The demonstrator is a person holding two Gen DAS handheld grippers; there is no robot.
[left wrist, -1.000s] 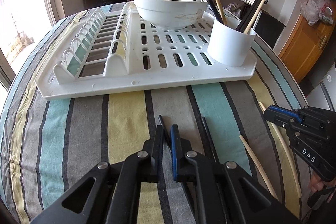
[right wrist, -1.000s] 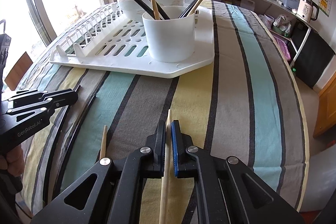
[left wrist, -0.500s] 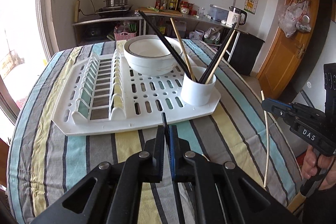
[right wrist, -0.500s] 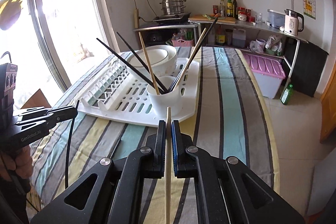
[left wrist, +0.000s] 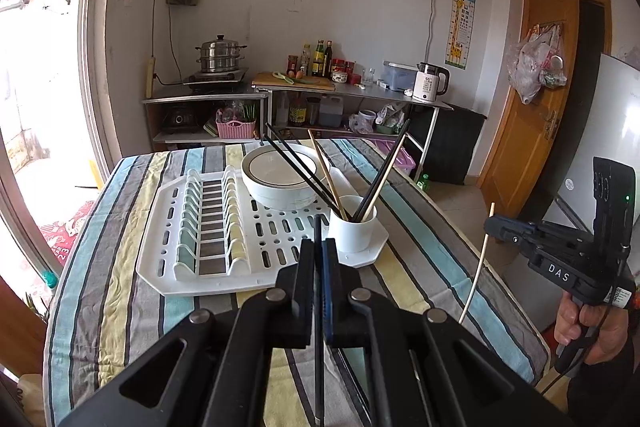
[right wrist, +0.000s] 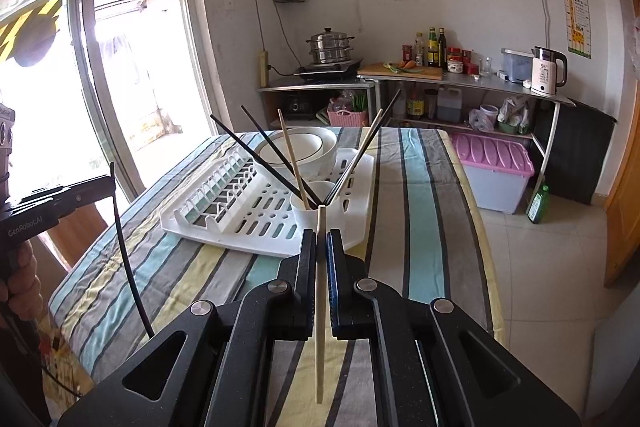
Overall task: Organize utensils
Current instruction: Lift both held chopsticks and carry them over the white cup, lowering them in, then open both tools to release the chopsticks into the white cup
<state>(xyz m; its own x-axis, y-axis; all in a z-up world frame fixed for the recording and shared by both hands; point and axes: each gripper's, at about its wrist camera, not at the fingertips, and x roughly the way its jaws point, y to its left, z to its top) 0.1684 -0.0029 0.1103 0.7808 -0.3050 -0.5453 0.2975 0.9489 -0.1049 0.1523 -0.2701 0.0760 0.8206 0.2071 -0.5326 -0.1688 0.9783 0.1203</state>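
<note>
Left gripper [left wrist: 319, 247] is pinching a black chopstick [left wrist: 318, 311]; right gripper [right wrist: 321, 239] is clamping a pale wooden chopstick [right wrist: 319, 307]. Both are hanging above the striped tablecloth [right wrist: 424, 211], short of the white cup [left wrist: 353, 229] on the drying rack [left wrist: 192, 275].

The cup [left wrist: 353, 229] is hiding the lower ends of 5 chopsticks [left wrist: 328, 174]. The frame edge is cutting the left hand [right wrist: 18, 283]. The poster [left wrist: 460, 29] text is too small.
</note>
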